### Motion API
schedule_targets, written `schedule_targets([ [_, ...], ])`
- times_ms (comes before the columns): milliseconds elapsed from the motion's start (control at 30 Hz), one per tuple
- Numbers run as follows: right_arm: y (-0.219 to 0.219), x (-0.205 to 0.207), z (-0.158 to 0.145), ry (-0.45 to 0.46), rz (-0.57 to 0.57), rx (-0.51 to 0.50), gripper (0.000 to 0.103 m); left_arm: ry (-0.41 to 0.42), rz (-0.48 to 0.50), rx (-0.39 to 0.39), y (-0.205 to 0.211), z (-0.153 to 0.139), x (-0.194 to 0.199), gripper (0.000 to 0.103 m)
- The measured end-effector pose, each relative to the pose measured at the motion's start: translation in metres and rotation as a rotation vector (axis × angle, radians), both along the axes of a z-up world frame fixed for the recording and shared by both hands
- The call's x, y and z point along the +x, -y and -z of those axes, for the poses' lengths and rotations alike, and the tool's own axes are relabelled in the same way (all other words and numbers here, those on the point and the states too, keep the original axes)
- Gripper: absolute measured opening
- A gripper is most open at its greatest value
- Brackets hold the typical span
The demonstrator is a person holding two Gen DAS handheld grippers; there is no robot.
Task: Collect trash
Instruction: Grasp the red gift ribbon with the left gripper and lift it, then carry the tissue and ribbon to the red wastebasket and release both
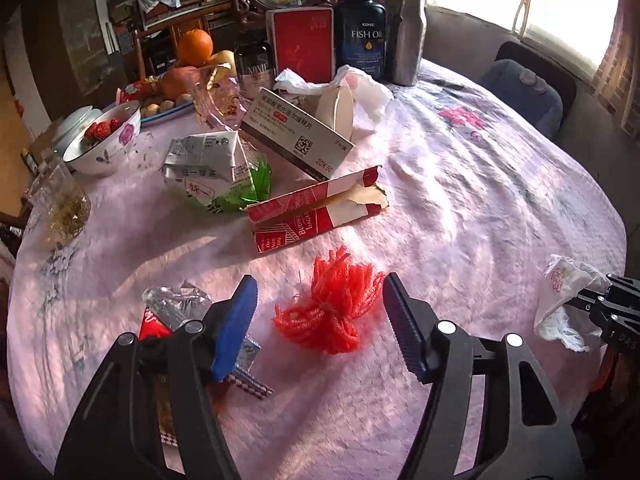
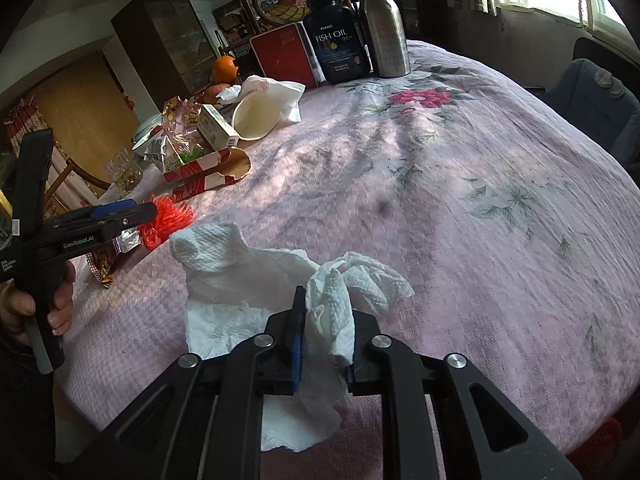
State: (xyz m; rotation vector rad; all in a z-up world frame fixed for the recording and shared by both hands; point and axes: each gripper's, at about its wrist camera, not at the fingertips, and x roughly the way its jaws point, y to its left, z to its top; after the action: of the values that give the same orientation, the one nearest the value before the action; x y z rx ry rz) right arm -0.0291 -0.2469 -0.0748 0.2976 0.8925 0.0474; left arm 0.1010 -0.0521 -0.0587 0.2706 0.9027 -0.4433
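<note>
Left tongs (image 1: 320,312) agape astride red mesh bundle (image 1: 332,304), tassel far-pointing.

Left wrist view looks down along its own tongs (image 1: 320,312), close over the near edge of the bench (image 1: 460,184), facing the far clutter and window. Right wrist view sits just as low and close, angled the same way from further right. Both share the red net (image 1: 332,304) (image 2: 170,220), fish oil bottle (image 1: 362,32) (image 2: 336,40) and steel flask (image 1: 408,28) (image 2: 384,24).
</note>
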Motion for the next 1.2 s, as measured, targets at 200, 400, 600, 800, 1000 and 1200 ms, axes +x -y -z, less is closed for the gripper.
schedule_targets([
  [200, -0.009, -0.004, -0.004, 0.002, -0.059, -0.051, 0.048, -0.045, 0.072, 0.074, 0.013, 0.023, 0.006, 0.05],
  [400, -0.024, -0.004, -0.003, 0.0, -0.081, -0.142, 0.043, -0.014, 0.078, 0.118, 0.016, 0.029, -0.003, 0.032],
  [600, -0.019, -0.016, -0.024, 0.094, -0.049, -0.114, 0.009, 0.045, 0.064, 0.067, 0.01, -0.001, -0.02, 0.03],
  [800, 0.007, -0.046, -0.049, 0.189, 0.026, -0.055, 0.009, 0.097, 0.116, -0.034, 0.023, -0.043, -0.056, 0.03],
  [1000, 0.061, -0.108, -0.056, 0.191, 0.175, -0.101, 0.009, 0.064, 0.322, -0.145, 0.091, -0.059, -0.114, 0.03],
  [1200, 0.144, -0.212, -0.031, 0.08, 0.455, -0.175, 0.01, -0.009, 0.647, -0.133, 0.213, -0.037, -0.185, 0.03],
])
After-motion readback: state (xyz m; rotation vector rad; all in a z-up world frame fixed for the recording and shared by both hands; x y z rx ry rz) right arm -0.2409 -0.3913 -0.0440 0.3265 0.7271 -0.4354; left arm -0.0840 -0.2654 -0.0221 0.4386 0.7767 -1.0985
